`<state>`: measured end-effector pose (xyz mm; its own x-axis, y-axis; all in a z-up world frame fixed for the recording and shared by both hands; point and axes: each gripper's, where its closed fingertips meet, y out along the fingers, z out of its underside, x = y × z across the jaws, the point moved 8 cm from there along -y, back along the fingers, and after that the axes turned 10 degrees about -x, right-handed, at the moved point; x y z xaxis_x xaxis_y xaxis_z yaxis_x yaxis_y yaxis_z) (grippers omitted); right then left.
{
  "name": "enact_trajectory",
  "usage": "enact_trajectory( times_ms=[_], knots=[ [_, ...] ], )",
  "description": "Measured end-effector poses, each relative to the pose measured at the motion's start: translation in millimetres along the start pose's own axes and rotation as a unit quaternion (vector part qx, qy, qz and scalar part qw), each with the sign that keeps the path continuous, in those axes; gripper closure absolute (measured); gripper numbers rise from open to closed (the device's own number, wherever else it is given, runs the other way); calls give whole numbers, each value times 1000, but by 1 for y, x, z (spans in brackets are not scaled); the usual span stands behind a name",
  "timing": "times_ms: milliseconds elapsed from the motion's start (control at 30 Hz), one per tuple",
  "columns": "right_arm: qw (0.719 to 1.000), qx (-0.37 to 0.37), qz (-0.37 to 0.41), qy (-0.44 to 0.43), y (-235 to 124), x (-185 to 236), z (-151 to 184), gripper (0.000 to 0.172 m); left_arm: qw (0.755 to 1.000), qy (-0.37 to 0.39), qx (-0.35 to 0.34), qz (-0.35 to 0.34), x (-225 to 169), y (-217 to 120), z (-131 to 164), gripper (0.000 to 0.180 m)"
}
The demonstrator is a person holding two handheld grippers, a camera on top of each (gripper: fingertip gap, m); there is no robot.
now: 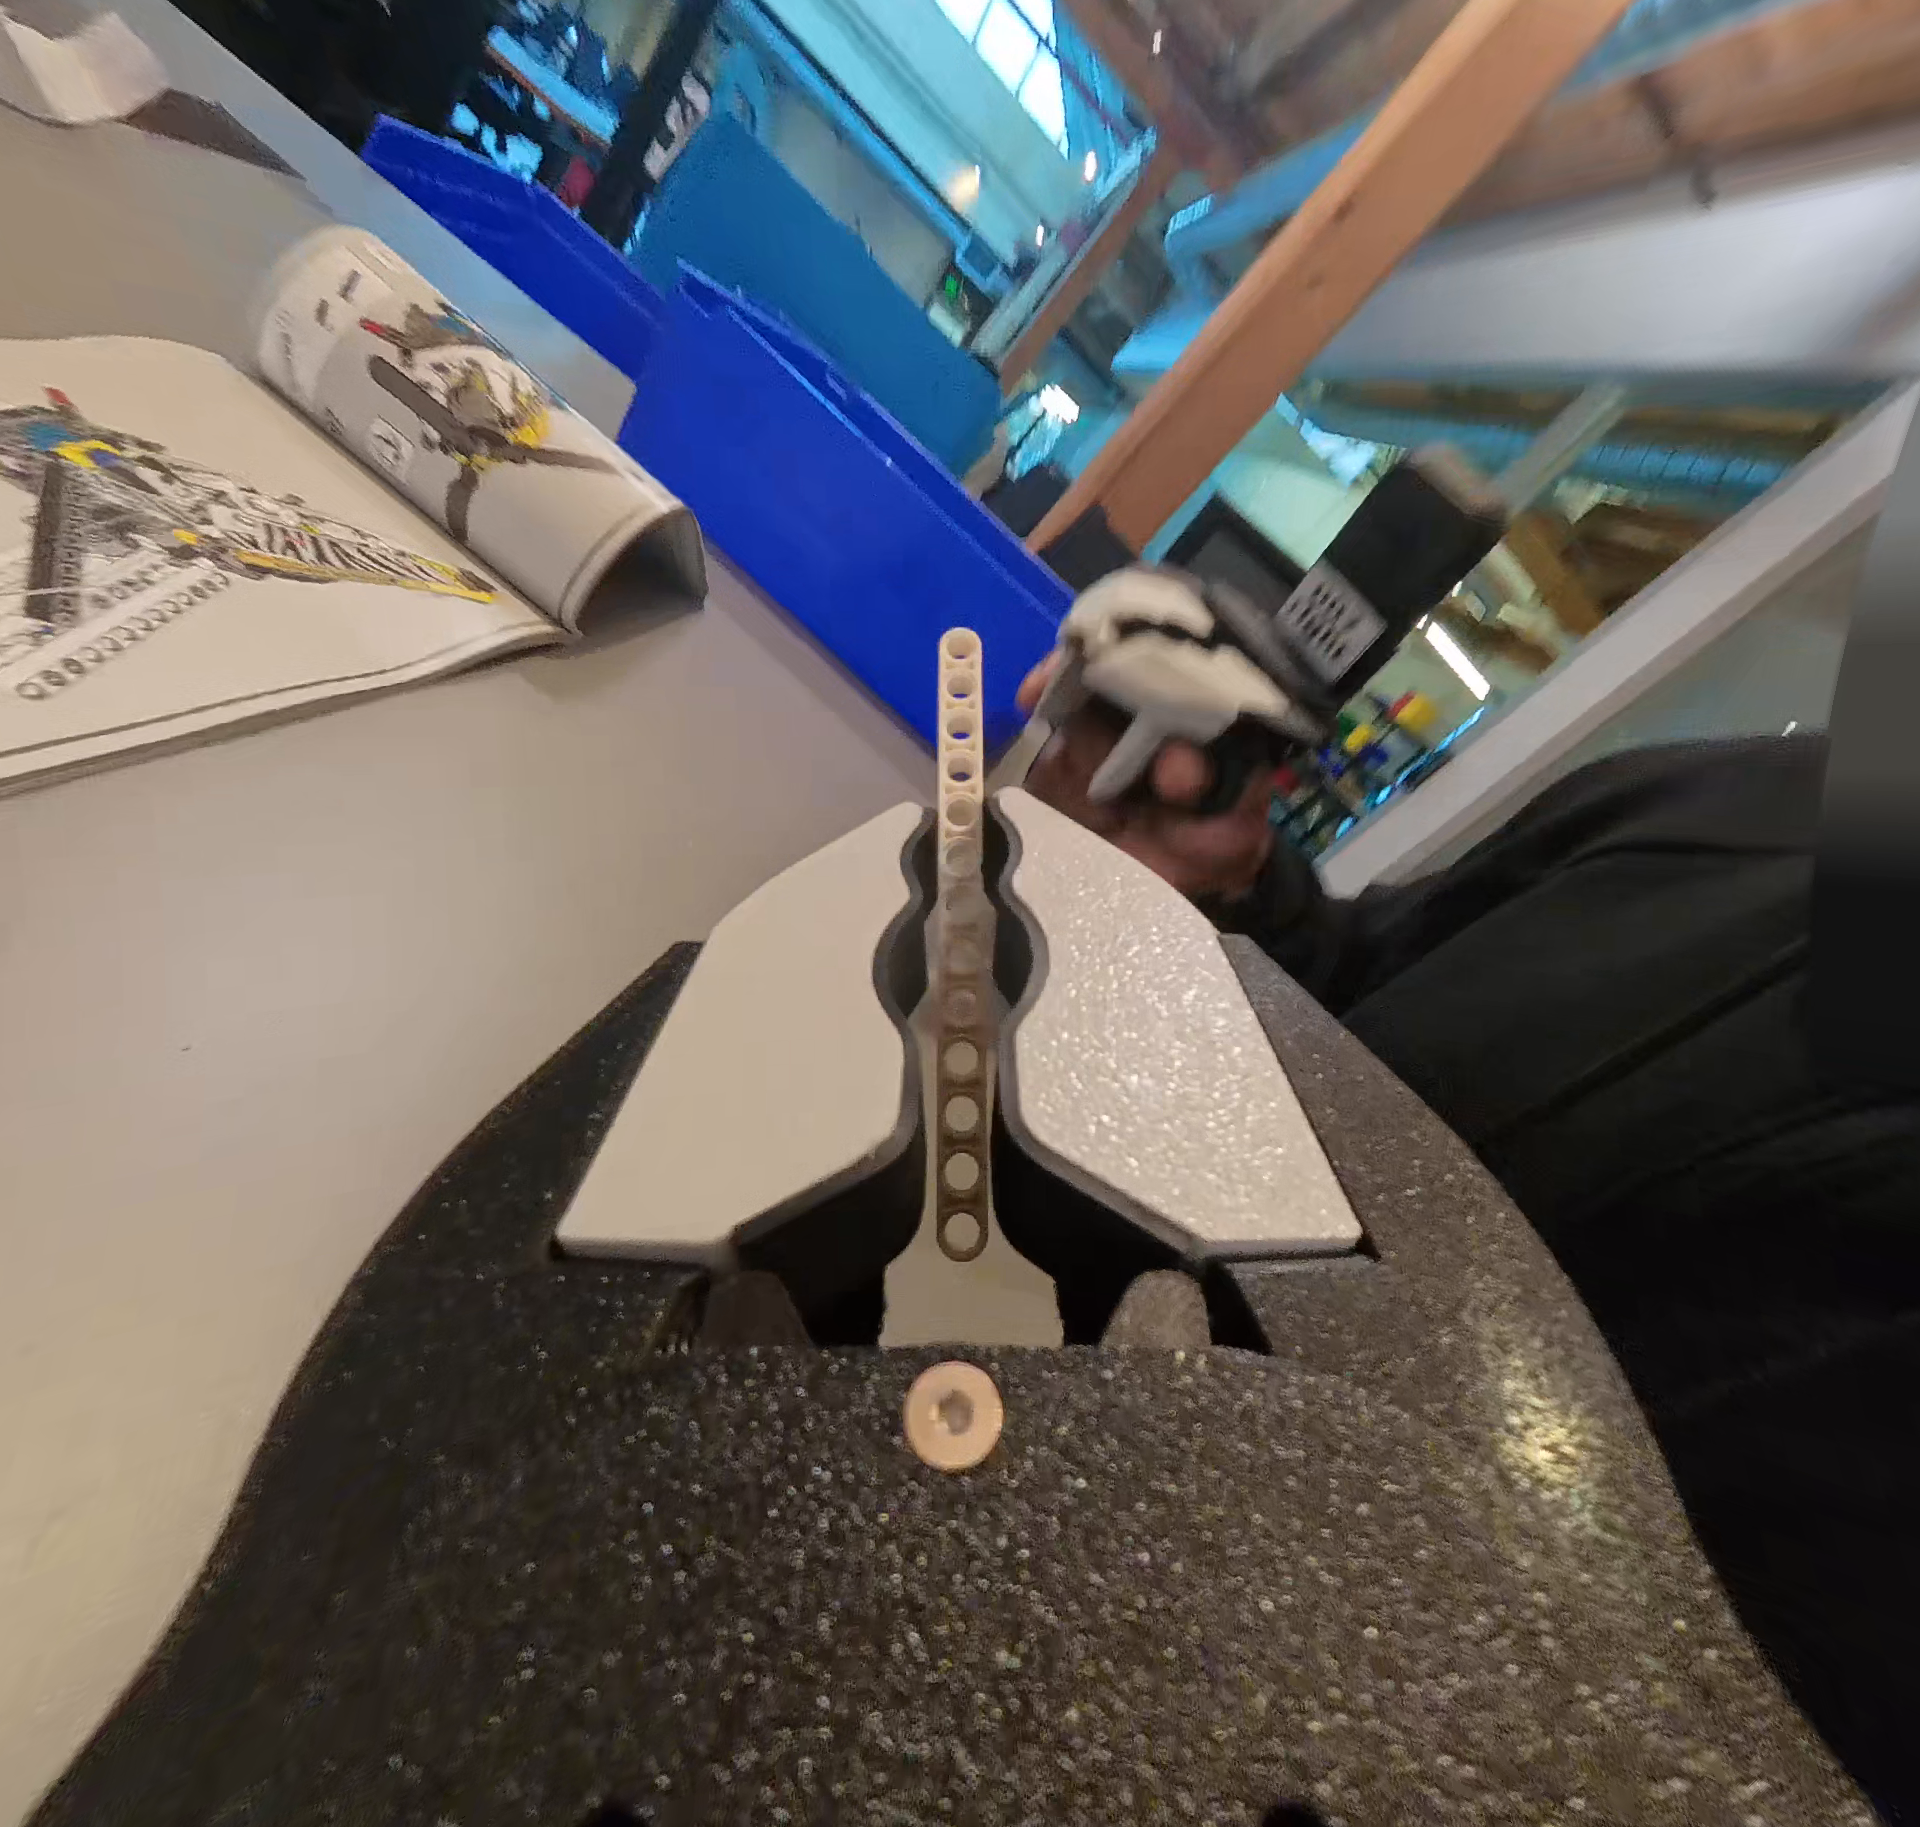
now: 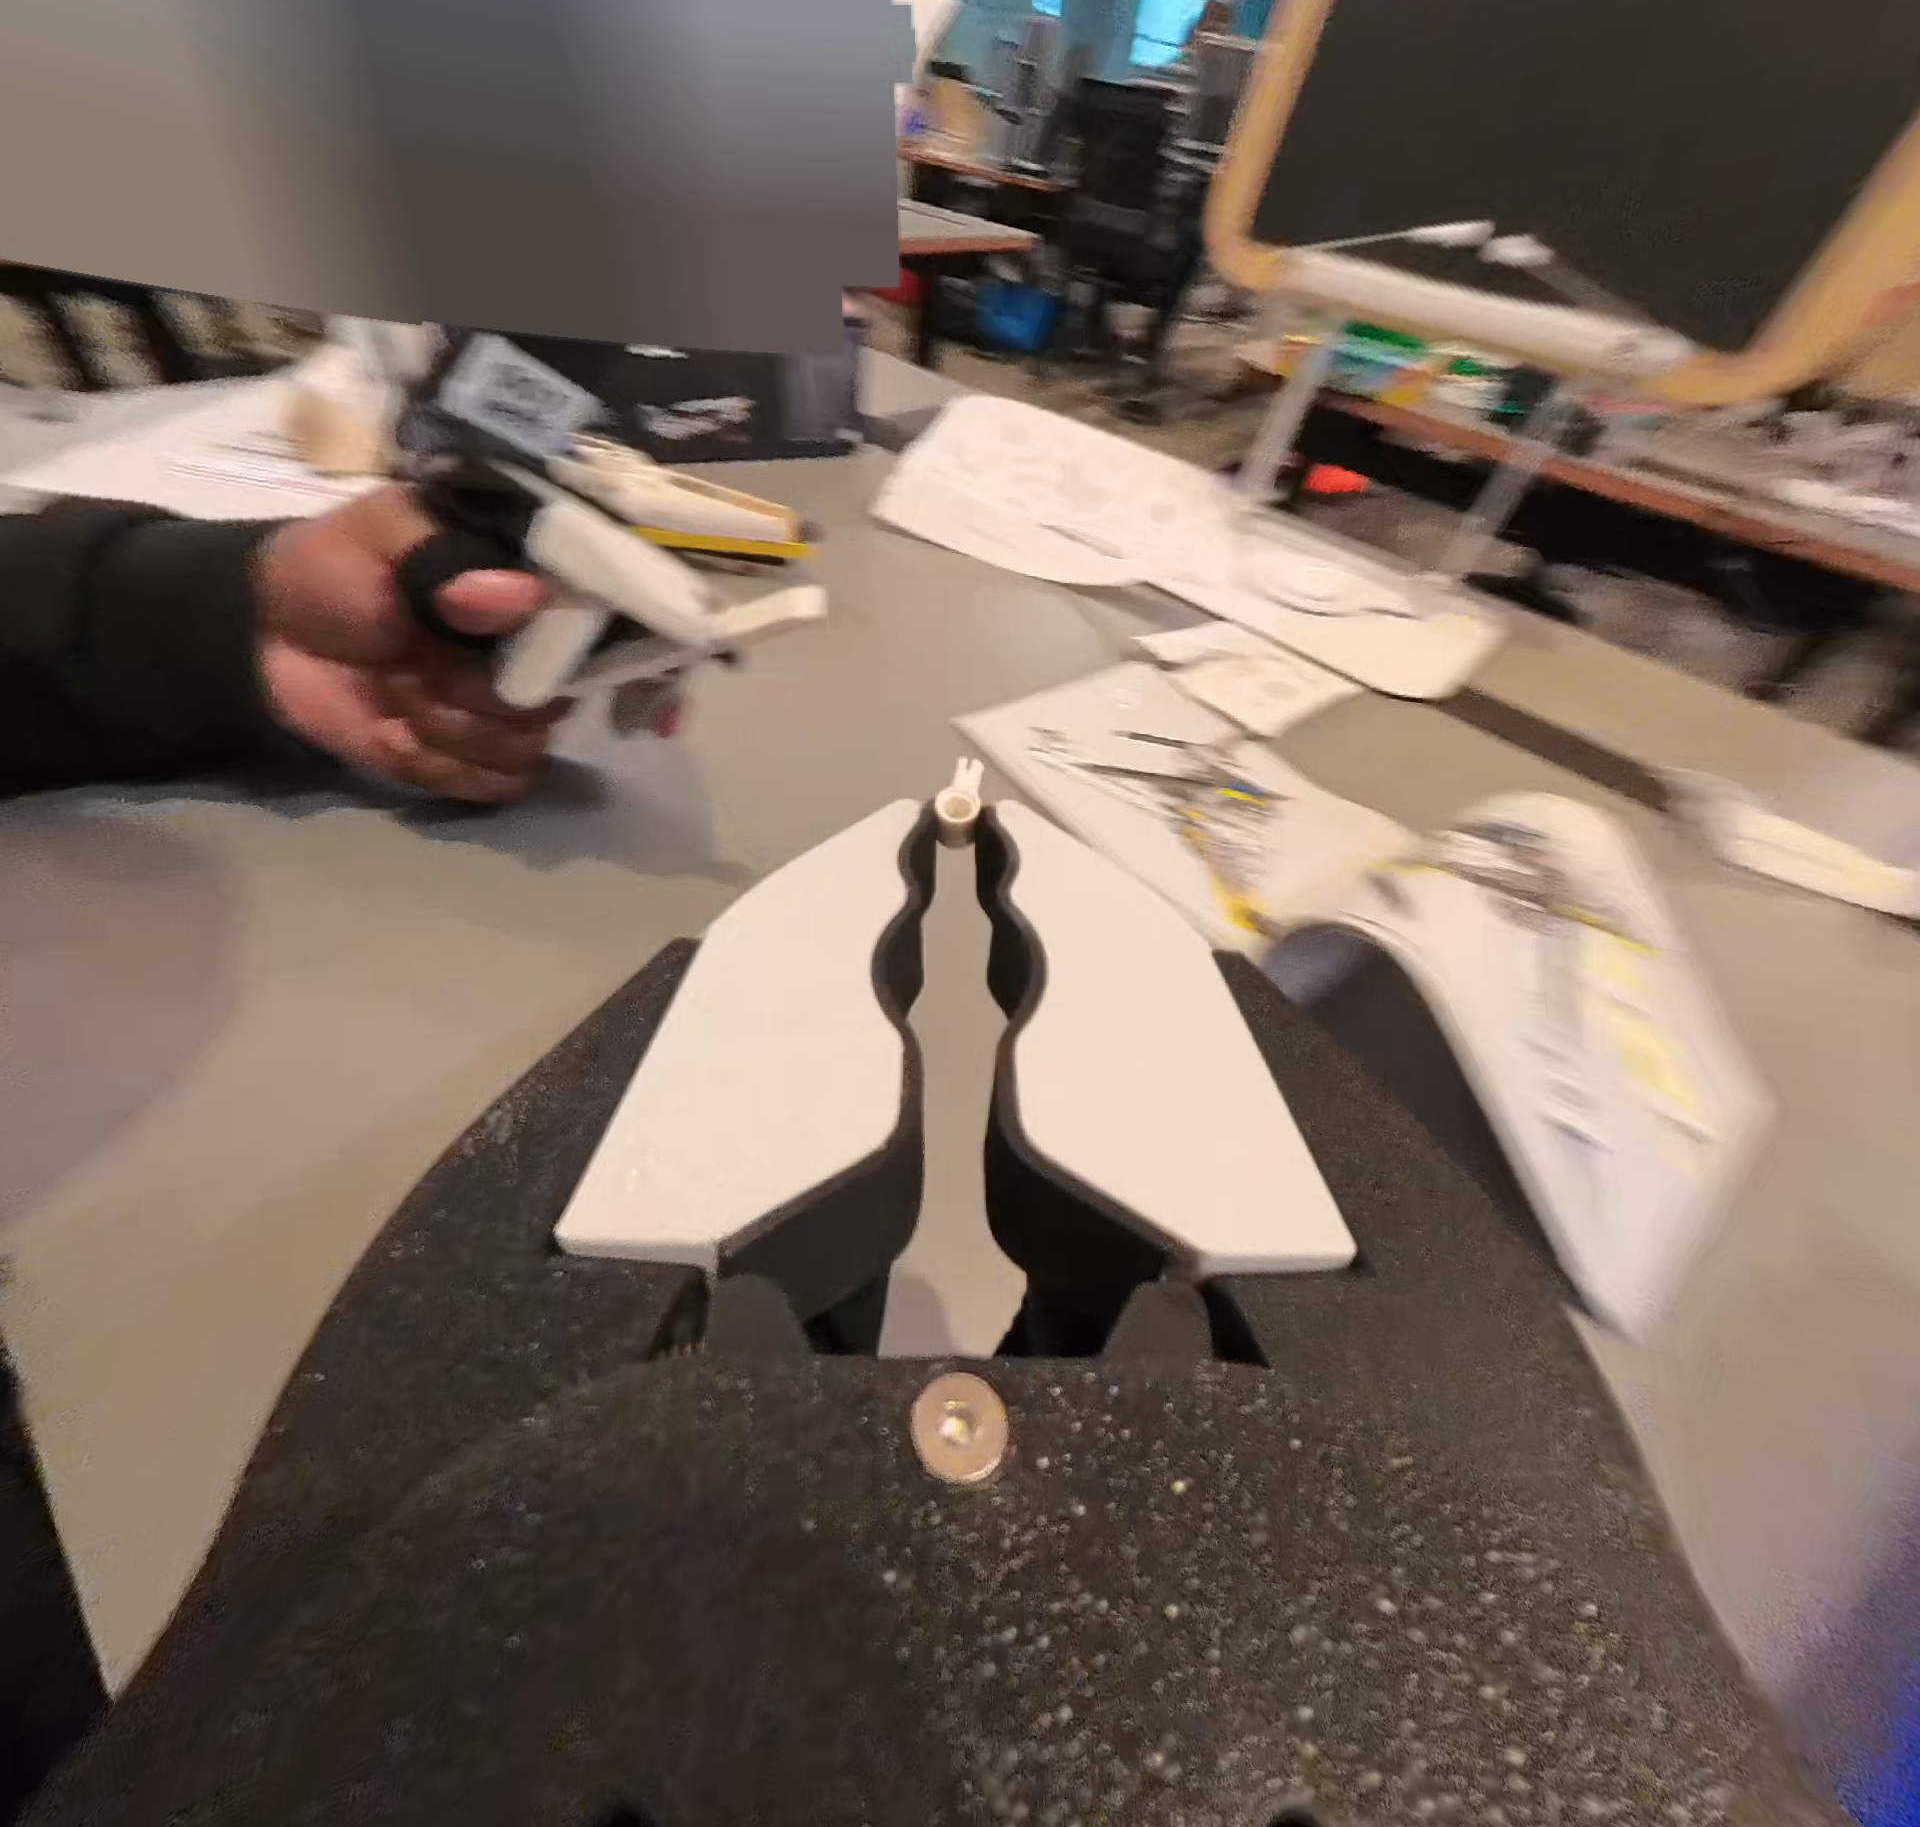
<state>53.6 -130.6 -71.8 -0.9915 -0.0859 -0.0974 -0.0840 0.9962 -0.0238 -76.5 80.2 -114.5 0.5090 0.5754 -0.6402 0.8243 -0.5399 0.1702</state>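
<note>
My left gripper (image 1: pixel 961 821) is shut on a long white beam with a row of round holes (image 1: pixel 959 728); the beam runs lengthwise between the pads and sticks out past the tips, above the grey table (image 1: pixel 364 946). My right gripper (image 2: pixel 958 821) is shut on a small beige connector pin (image 2: pixel 958 809), pinched at the very fingertips with its split end pointing forward. The right gripper, held by a hand, shows blurred in the left wrist view (image 1: pixel 1164 676), just right of the beam's end. The left gripper and its hand show in the right wrist view (image 2: pixel 582 572) at the left.
An open instruction booklet (image 1: pixel 312 530) lies on the table at the left; it also shows in the right wrist view (image 2: pixel 1247 811), with more paper sheets (image 2: pixel 1091 510) behind it. Blue bins (image 1: pixel 831 499) stand at the table's far edge. A dark sleeve (image 1: pixel 1662 998) is at the right. Tip to tip, the grippers are about 12 cm apart.
</note>
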Motion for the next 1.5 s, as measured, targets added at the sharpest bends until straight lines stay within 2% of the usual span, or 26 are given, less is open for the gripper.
enact_trajectory(
  times_ms=[67,133,200,267,367,433,600,733,833,933,967,1133,1233,1300,1367,1400,1467,1500],
  knots=[
    [995,22,92,-35,-35,-25,-19,165,999,27,27,3,-5,5,6,171],
    [978,56,193,-58,-79,-60,-32,165,998,51,44,17,-10,9,10,171],
    [953,109,276,-60,-122,-96,-29,165,996,70,50,28,-16,16,15,171],
    [935,153,317,-35,-156,-123,-15,161,993,92,54,41,-23,27,19,171],
    [923,192,334,2,-184,-148,7,156,988,128,67,51,-32,58,20,171],
    [917,214,336,26,-193,-157,20,147,986,138,68,65,-40,90,15,171],
    [917,214,335,38,-203,-159,26,138,973,178,69,128,-70,203,3,171],
    [926,187,328,28,-213,-147,15,134,960,213,107,149,-86,289,14,170],
    [935,157,315,24,-219,-133,7,134,947,270,120,124,-81,332,25,156],
    [942,144,303,7,-222,-118,2,134,942,294,133,89,-68,351,30,127],
    [945,138,297,-1,-222,-112,-1,135,943,293,131,83,-65,351,29,122],
    [957,119,264,-29,-214,-89,-11,137,952,287,79,68,-55,319,12,118],
    [969,104,222,-30,-201,-75,-14,137,949,306,45,64,-54,280,3,110],
    [979,95,177,-40,-186,-59,-14,138,949,309,24,61,-56,247,1,100],
    [986,89,128,-54,-167,-42,-14,140,947,317,8,53,-59,209,2,98],
    [989,85,103,-57,-157,-33,-13,141,943,330,2,37,-60,188,3,101],
    [994,71,49,-60,-134,-15,-13,146,926,376,-13,-24,-62,147,3,126],
    [996,63,22,-58,-122,-6,-12,150,910,410,-27,-59,-63,127,2,140]
  ],
)
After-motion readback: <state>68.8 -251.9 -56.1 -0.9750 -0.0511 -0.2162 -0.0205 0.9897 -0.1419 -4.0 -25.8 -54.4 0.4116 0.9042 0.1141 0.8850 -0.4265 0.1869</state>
